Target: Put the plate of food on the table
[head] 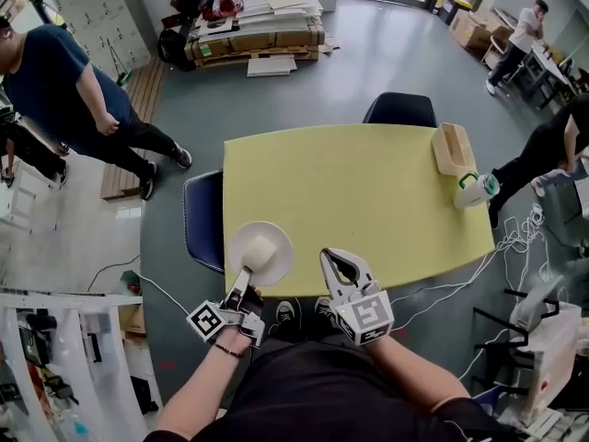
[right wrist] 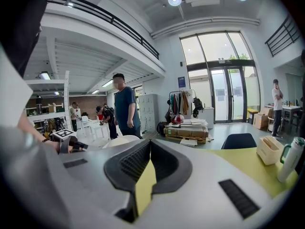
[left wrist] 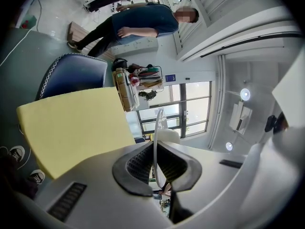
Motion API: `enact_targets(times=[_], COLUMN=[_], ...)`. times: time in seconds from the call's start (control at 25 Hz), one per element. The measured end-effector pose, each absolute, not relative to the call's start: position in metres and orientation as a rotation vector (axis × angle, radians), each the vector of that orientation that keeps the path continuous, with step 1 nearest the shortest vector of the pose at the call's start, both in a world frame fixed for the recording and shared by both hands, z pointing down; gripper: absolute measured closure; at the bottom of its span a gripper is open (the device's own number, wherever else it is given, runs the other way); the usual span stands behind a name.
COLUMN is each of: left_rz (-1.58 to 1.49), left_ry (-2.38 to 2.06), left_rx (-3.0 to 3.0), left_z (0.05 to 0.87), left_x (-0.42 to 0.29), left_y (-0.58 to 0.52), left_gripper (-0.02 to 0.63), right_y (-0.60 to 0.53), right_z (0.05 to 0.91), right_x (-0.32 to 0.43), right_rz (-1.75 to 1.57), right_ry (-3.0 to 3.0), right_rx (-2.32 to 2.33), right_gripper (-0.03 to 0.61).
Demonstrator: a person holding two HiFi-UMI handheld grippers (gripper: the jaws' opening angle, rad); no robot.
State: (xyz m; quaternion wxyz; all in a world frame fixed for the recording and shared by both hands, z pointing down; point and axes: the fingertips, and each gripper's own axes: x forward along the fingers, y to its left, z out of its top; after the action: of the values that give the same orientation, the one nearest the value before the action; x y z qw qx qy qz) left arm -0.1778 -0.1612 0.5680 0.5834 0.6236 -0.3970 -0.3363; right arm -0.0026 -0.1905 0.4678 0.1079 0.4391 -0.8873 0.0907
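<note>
I read the tabletop (head: 359,191) as smooth, matt yellow. The plate (head: 241,242) looks white, smooth and faintly glossy. My left claw (left wrist: 156,149) and right claw (right wrist: 149,144) are pale grey matt plastic with black ribbed pads (right wrist: 131,163). The grey floor (head: 386,63) beyond the tabletop shows a dull sheen.

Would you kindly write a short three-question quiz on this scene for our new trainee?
1. True or false: the right gripper is holding the plate.
2. Multiple choice: what are the jaws of the left gripper shut on? A) the plate's rim B) a spoon C) nothing
3. Short answer: on which side of the yellow table, the person's left or right, does the white bottle stand?

Key: 1 false, its jaws are together with nothing between them; 2 A; 3 right.
</note>
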Motion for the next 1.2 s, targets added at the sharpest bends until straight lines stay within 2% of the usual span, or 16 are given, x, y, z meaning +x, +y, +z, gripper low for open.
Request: enact_targets(times=[1.2], left_rz=[-0.792], left_ry=[-1.056], left_rx=[1.303], left_z=[0.765], left_x=[-0.19], left_y=[-0.16], left_gripper=[0.592], right_y=[-0.214], right_z=[0.59], right_x=[-0.023], right_rz=[0.431], right_ry=[-2.529], right_rx=[1.092], right_gripper=[0.566])
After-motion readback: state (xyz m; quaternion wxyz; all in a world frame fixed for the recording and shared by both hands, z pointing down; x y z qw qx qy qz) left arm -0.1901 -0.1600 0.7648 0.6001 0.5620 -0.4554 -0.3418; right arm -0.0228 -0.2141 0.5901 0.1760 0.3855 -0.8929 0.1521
